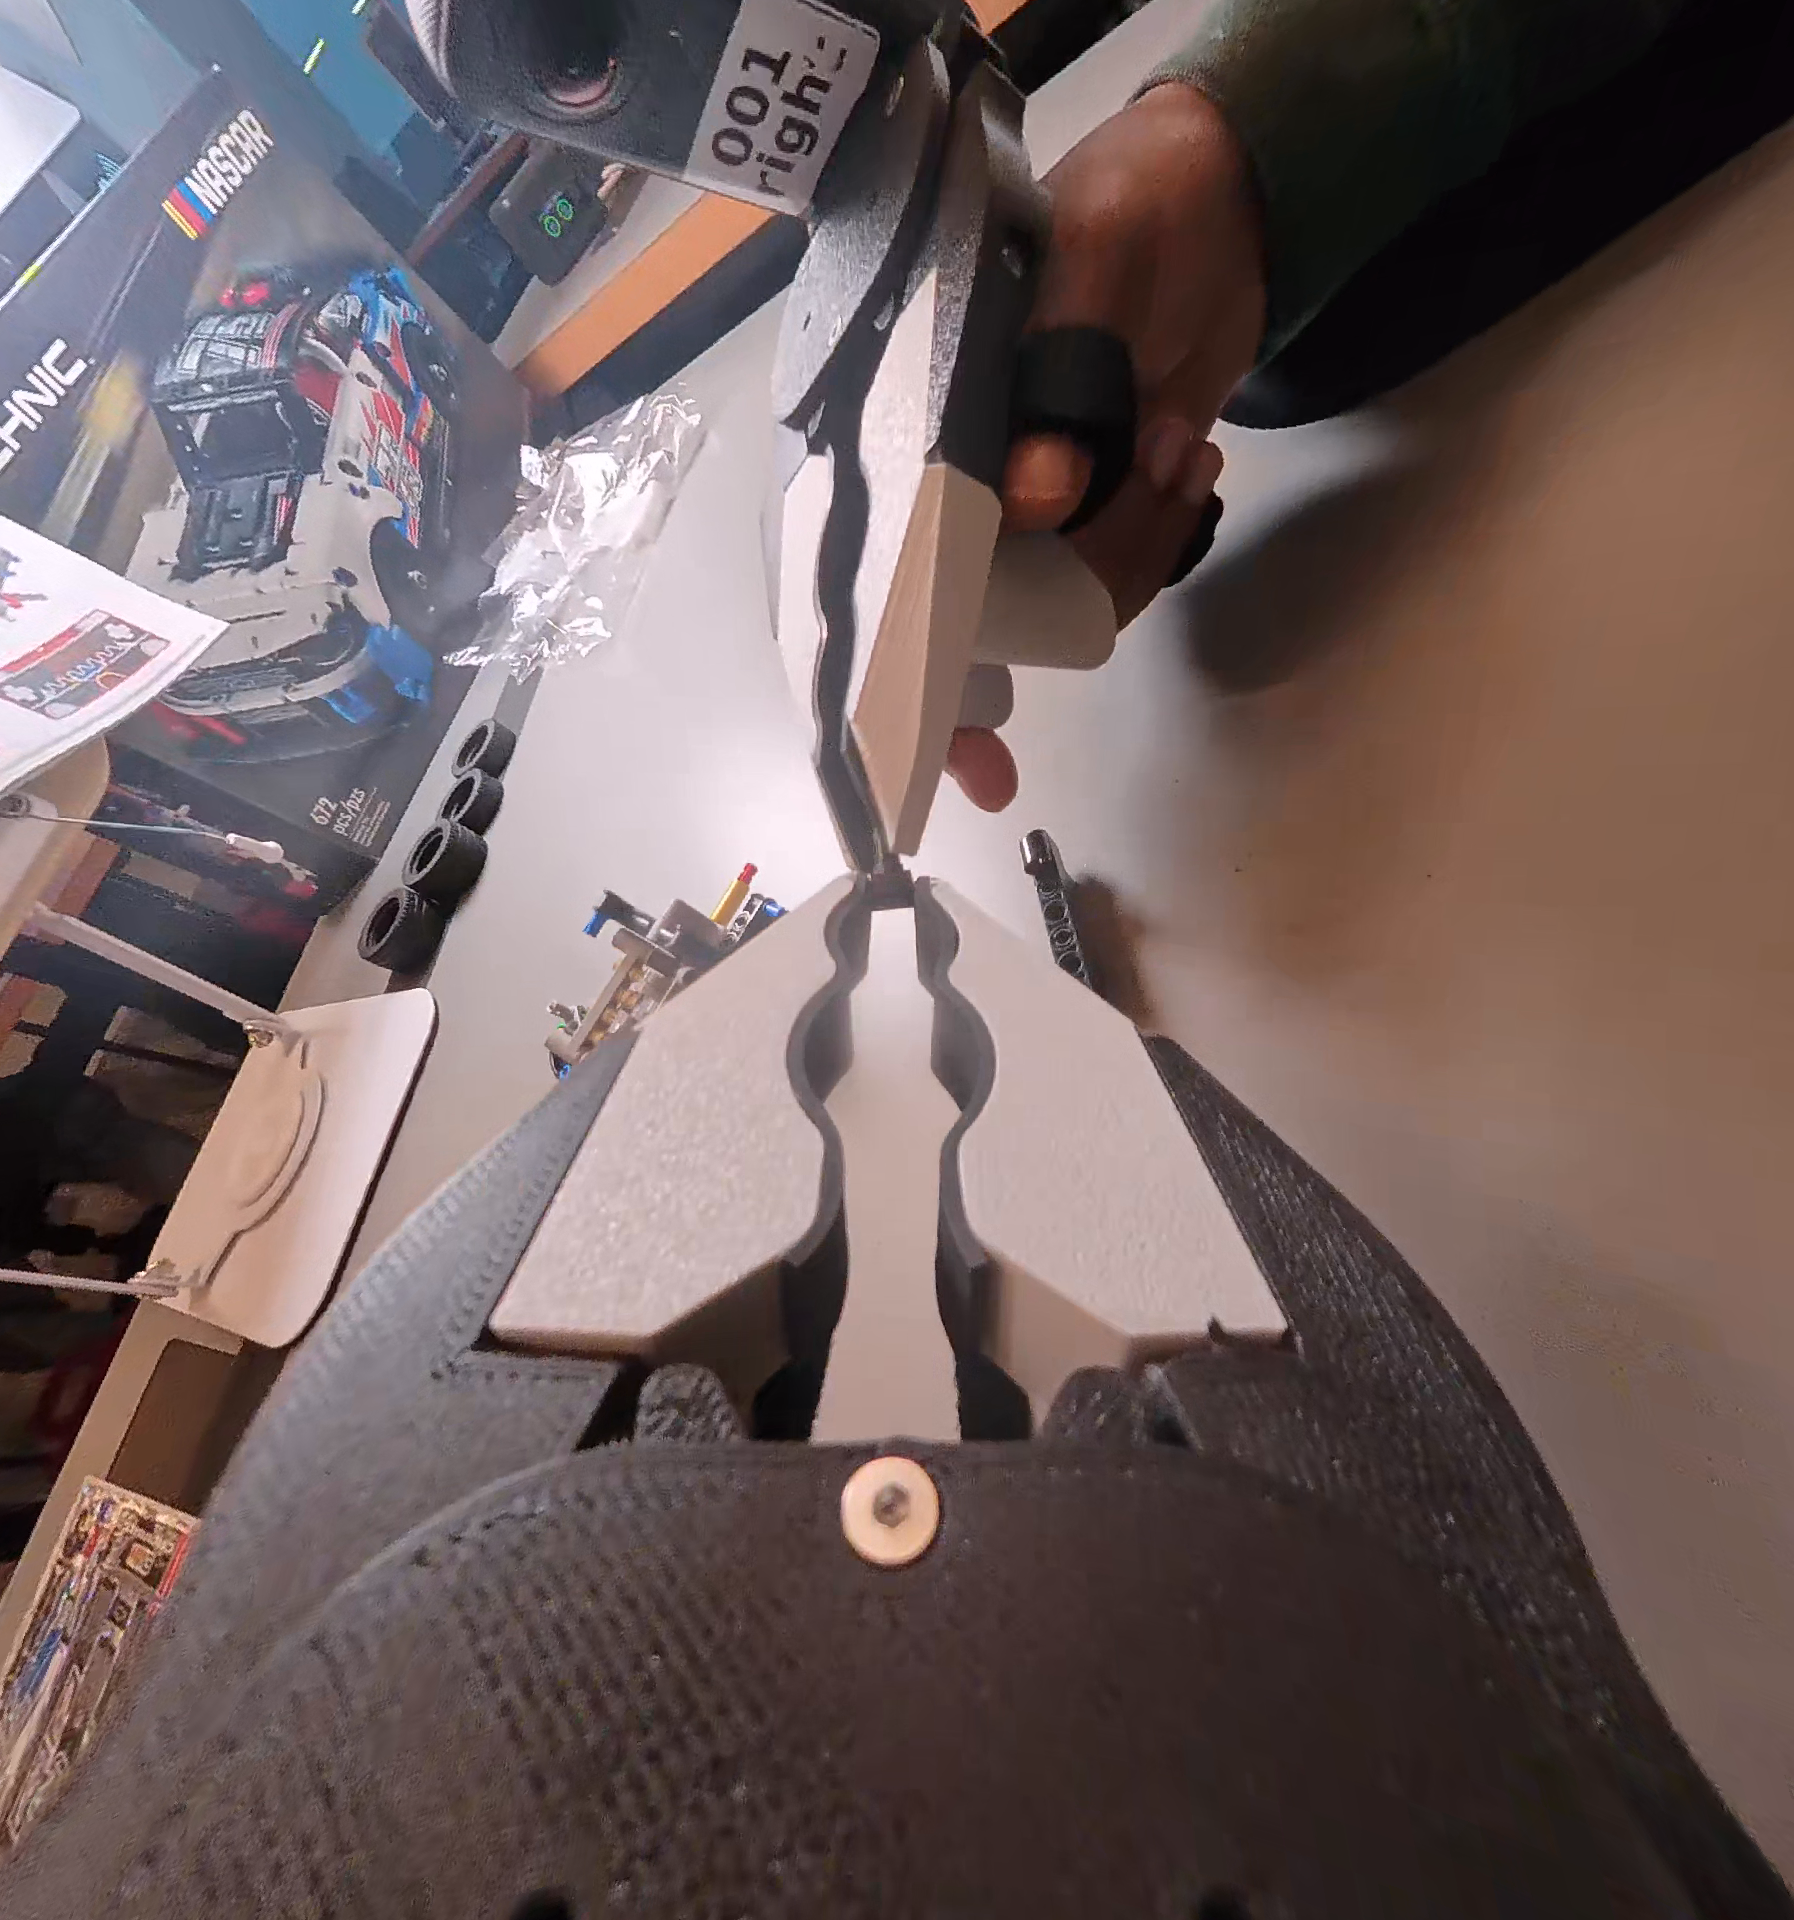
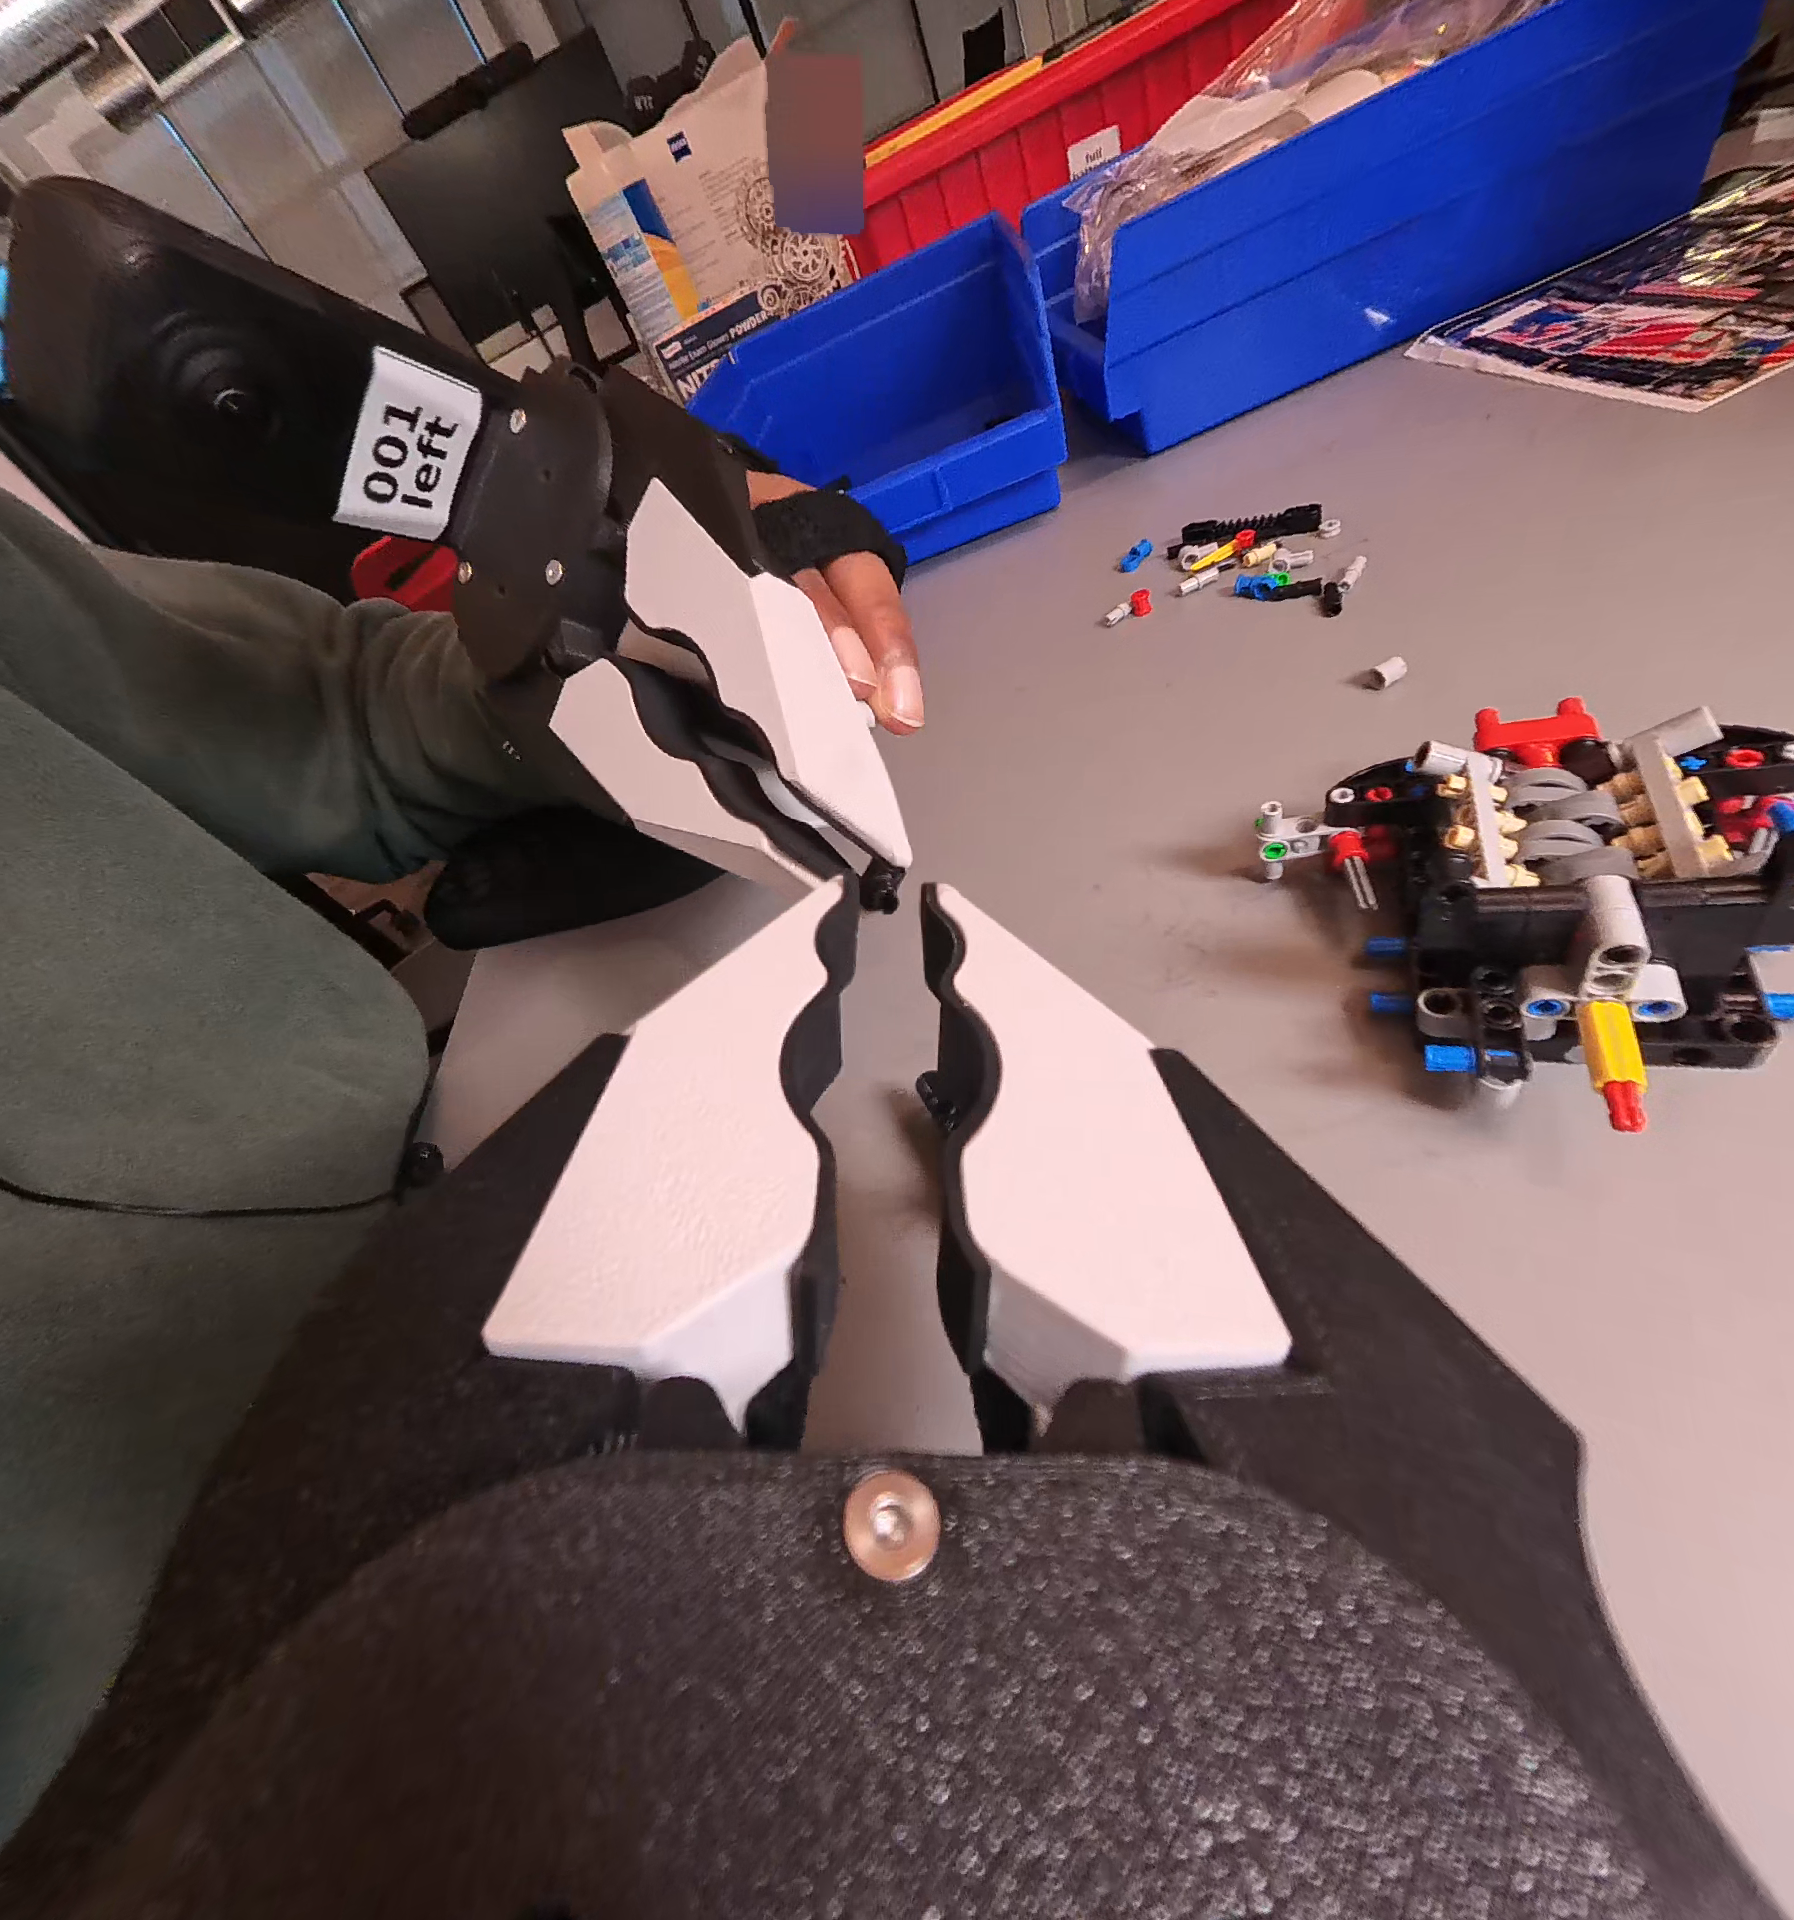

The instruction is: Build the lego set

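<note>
Grey tabletop (image 2: 1236, 1299), bins along its far edge | your left gripper (image 2: 877, 868) pinches a small black pin (image 2: 882, 886) | your right gripper (image 2: 888, 902) parted at it | chassis (image 2: 1568, 914) part-built toward the right edge; loose parts (image 2: 1236, 566) remain, plenty left.

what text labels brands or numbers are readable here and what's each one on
I won't quote writing; these things bear it:
white tag on the right gripper: legible
white label on the left gripper: legible
set box: legible
glove box: partly legible
red bin label: too small
booklet, sticker sheet: too small
</note>
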The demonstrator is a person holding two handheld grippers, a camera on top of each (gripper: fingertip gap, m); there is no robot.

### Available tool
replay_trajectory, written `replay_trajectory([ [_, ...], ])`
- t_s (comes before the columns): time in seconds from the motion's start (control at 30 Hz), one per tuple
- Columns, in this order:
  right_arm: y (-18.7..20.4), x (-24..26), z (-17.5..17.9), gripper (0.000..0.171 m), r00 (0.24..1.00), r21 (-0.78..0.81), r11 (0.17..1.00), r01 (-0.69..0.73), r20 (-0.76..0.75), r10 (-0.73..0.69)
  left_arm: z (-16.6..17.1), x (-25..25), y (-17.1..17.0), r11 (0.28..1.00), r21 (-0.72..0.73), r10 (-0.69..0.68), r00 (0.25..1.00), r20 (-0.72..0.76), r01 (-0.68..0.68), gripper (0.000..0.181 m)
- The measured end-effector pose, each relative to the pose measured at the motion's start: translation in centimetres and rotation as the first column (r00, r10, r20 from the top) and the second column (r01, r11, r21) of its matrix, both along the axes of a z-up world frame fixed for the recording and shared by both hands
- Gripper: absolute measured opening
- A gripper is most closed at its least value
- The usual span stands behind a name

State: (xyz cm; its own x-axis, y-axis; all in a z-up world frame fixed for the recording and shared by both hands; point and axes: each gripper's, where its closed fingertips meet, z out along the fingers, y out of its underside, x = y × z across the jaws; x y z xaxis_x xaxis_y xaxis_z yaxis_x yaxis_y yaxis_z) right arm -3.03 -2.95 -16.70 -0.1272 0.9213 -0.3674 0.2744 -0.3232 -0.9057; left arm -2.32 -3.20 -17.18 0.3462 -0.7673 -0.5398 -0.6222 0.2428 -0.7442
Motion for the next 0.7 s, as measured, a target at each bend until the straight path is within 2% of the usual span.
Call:
replay_trajectory([
  [0.13,-0.2,0.1,0.2,0.003,1.0,0.008,1.0,-0.016,-0.008,0.016,0.1,0.2,-0.1,1.0,0.006,-0.002,1.0,0.003,0.002,0.006],
  [0.23,-0.3,0.2,0.8,0.003,0.998,0.067,0.997,-0.022,-0.053,0.026,0.8,0.3,-0.2,0.998,-0.067,-0.011,0.993,0.121,0.019,0.008],
  [0.3,-0.7,0.4,2.0,0.003,0.989,0.143,0.989,-0.033,-0.135,0.053,2.1,0.4,-0.6,0.973,-0.214,-0.017,0.949,0.316,0.089,0.013],
  [0.4,-1.2,0.8,3.9,0.003,0.966,0.261,0.965,-0.011,-0.246,0.078,4.0,0.0,-1.0,0.885,-0.395,0.012,0.835,0.55,0.247,0.014],
  [0.53,-1.8,1.0,4.7,0.003,0.948,0.331,0.944,0.008,-0.303,0.098,4.7,0.4,-1.8,0.821,-0.443,0.01,0.767,0.641,0.36,0.014],
  [0.7,-2.4,1.0,5.0,0.003,0.938,0.372,0.928,0.01,-0.324,0.12,5.2,1.0,-2.3,0.782,-0.455,0.008,0.724,0.689,0.425,0.007],
])
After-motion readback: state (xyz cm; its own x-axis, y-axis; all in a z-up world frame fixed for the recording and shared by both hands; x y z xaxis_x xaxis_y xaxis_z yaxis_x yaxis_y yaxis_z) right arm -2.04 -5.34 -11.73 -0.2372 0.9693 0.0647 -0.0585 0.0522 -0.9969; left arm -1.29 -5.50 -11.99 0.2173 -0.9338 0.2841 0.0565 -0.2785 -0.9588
